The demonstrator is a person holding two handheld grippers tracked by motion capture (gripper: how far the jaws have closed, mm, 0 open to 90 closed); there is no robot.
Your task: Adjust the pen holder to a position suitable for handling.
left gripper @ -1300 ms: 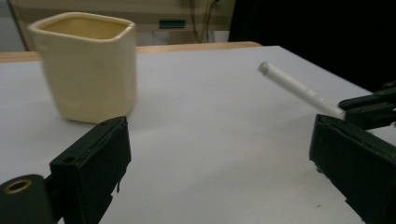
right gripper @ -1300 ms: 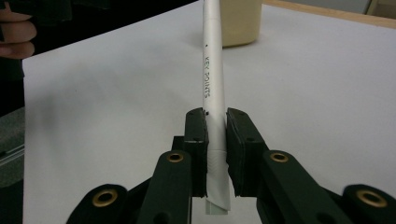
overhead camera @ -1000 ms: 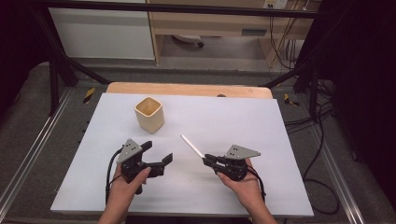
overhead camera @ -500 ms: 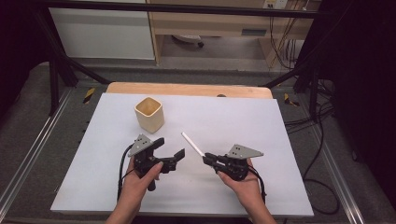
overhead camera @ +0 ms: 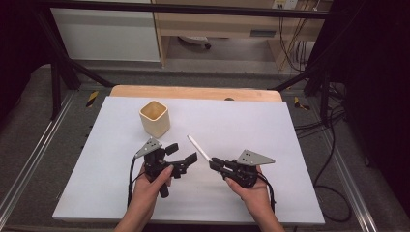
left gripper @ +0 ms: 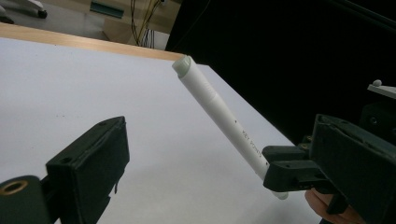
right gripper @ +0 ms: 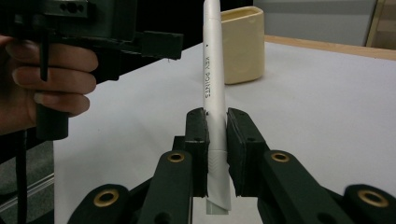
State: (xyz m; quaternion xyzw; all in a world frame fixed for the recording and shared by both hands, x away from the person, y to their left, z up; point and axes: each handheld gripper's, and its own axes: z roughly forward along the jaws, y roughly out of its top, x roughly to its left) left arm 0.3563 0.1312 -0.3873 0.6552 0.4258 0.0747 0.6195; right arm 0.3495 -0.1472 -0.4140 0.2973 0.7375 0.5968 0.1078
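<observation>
A white pen (overhead camera: 199,147) with grey lettering is clamped at its lower end in my right gripper (overhead camera: 212,163), which is shut on it; the pen slants up and away to the left over the table. In the right gripper view both pads press the pen (right gripper: 212,70) at the right gripper (right gripper: 217,121). My left gripper (overhead camera: 183,152) stands open just left of the pen, its jaws wide apart and touching nothing. In the left gripper view the pen (left gripper: 215,105) rises ahead between the jaws of the left gripper (left gripper: 219,140).
A cream square cup (overhead camera: 155,118) stands upright on the white tabletop (overhead camera: 270,135), behind the left gripper. A wooden strip (overhead camera: 193,92) runs along the far edge. Cables (overhead camera: 333,145) trail off the table's right side.
My left gripper has moved right, toward the pen, and its open jaws now point at it. The right gripper and the pen have kept still.
</observation>
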